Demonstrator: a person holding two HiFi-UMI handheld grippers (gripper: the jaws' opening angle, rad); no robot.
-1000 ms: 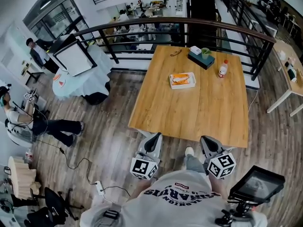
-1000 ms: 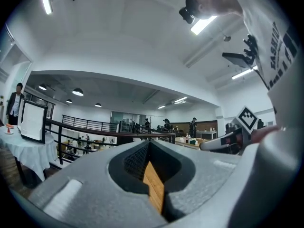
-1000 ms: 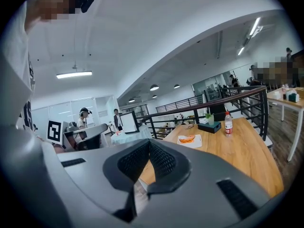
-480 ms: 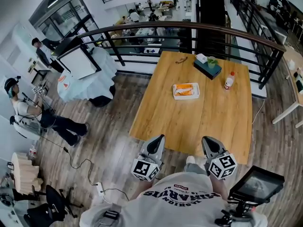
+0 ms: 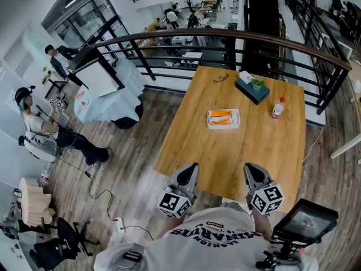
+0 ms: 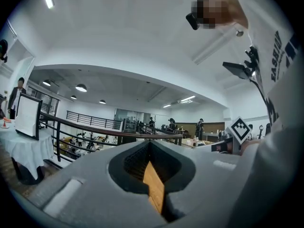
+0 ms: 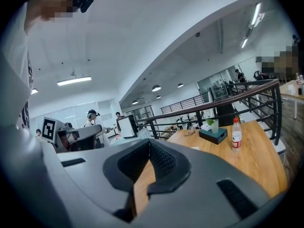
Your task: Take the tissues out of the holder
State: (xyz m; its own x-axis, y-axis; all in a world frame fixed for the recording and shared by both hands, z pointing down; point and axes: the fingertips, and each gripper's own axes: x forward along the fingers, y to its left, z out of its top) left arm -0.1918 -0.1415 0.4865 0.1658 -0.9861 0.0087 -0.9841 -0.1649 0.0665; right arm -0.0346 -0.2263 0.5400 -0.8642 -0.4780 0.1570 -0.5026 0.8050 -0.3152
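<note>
The left gripper point(image 6: 149, 144) points level, its jaws closed tip to tip with nothing between them; the gap behind the tips shows a strip of wooden table point(image 6: 155, 188). Beyond, a dark railing point(image 6: 71, 122) runs from the left toward the middle. At the far left stands a cloth-covered table point(image 6: 19, 151) with a white board point(image 6: 28, 115) on it and a person point(image 6: 18, 91) behind. At the right are the right gripper point(image 6: 223, 146), its marker cube point(image 6: 241, 128) and the wearer's white shirt point(image 6: 280, 108). Small figures point(image 6: 200, 125) stand far off under ceiling lights point(image 6: 80, 87).
</note>
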